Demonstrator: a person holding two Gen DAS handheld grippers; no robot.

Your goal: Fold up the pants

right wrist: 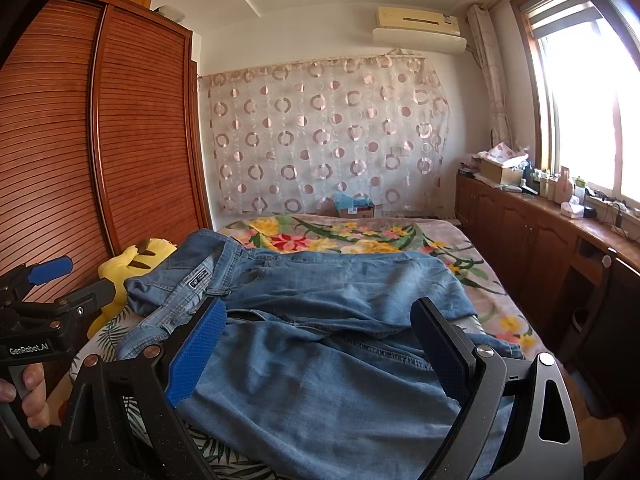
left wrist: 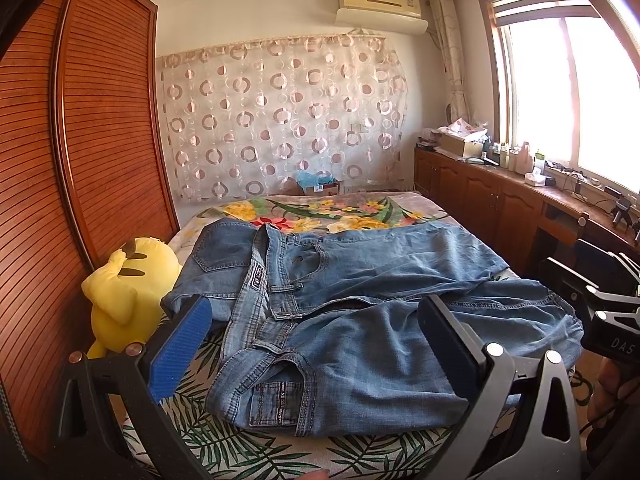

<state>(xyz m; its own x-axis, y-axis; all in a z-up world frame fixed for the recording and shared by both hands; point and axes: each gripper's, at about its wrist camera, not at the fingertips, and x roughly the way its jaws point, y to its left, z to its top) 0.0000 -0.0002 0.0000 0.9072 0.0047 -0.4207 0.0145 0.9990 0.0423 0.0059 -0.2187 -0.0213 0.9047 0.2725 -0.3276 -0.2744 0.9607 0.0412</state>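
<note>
Here, blue jeans (left wrist: pixel 360 312) lie rumpled across the floral bed (left wrist: pixel 320 210), long axis left-right, waistband (left wrist: pixel 256 312) toward the left. Left gripper (left wrist: pixel 316 356), fingers spread and empty, hovers nearest the waistband; right gripper (right wrist: pixel 320 360), likewise spread, over the legs (right wrist: pixel 320 380).

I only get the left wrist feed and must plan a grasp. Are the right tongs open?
Observer: Yes, the right tongs are open, over the near leg of the jeans, holding nothing.
Operator: And my left tongs, seen from outside?
Observer: The left tongs are open too, near the yellow toy, at the waistband end.
Operator: What holds that gripper?
Observer: A hand wraps its handle.
</note>
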